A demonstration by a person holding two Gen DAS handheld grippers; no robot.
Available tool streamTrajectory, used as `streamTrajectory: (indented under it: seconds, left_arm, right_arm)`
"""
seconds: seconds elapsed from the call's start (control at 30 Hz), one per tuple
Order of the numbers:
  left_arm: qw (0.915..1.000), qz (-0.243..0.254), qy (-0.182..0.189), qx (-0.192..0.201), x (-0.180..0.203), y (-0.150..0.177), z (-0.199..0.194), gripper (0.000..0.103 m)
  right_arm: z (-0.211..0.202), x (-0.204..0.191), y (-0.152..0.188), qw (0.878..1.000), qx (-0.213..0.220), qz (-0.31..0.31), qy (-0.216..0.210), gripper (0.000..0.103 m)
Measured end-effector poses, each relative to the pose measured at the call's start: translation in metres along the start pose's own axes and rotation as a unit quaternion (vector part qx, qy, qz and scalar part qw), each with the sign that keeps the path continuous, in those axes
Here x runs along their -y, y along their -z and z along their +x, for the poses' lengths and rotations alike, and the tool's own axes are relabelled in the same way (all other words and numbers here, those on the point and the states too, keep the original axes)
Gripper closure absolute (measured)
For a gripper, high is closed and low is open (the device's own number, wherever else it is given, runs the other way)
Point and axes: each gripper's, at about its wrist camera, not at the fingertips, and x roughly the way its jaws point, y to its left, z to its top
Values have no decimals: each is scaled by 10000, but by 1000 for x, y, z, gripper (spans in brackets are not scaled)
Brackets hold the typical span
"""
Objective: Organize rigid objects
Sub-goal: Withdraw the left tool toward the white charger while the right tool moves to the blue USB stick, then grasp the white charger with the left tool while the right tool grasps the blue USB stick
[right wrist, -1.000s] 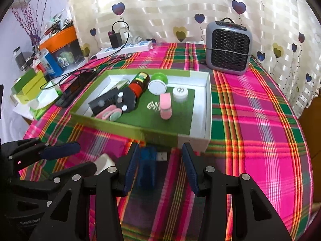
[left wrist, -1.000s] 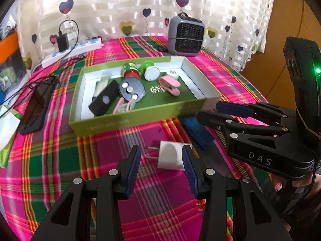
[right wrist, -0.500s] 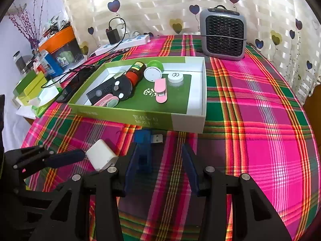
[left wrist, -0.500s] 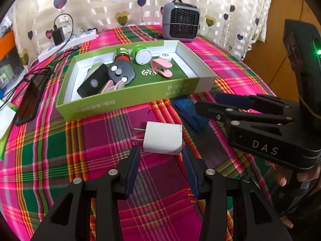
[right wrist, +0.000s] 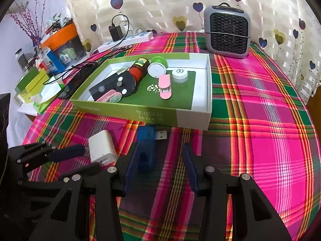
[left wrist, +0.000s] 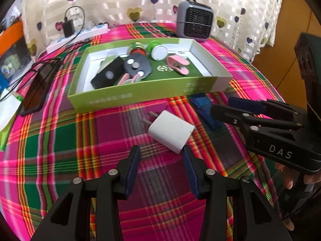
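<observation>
the white square wall charger [left wrist: 171, 133] lies on the pink-and-green plaid tablecloth [left wrist: 60, 140], just ahead of your left gripper [left wrist: 160, 160], whose jaws stand apart and hold nothing. the translucent blue usb stick [right wrist: 147, 140] lies beside it, against the left finger of your right gripper [right wrist: 158, 160], also spread wide. behind both sits the shallow green cardboard box [right wrist: 128, 111] of small items.

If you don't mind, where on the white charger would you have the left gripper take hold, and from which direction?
Grip the white charger across its two long side faces, mid-body, coming from the near end where the left gripper already waits open. It lies flat on the plaid tablecloth, prongs pointing away toward the green box, so rotate slightly to match its skew.
</observation>
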Motion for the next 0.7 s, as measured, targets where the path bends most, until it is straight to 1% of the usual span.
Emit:
streamTrajectory:
  seconds: [0.2, 0.5, 0.57, 0.63, 0.7]
  left_arm:
    - [9995, -273, -175, 20, -19, 0, -3, 60]
    - [9992, -361, -183, 42, -27, 1, -5, 60]
    - [9991, -406, -97, 67, -28, 2, -8, 60]
    - [9986, -496, 165, 107, -28, 2, -12, 60]
    - [9984, -477, 265, 170, -24, 1, -16, 60]
  right_arm:
    - [1, -4, 1, 10000, -26, -58, -32, 58]
    - [3, -9, 2, 9999, -66, -128, -86, 58]
    - [4, -10, 2, 9998, -96, -136, -75, 58]
    - [6, -11, 3, 9998, -117, -165, -39, 58]
    - [7, -12, 2, 9997, -131, -203, 0, 58]
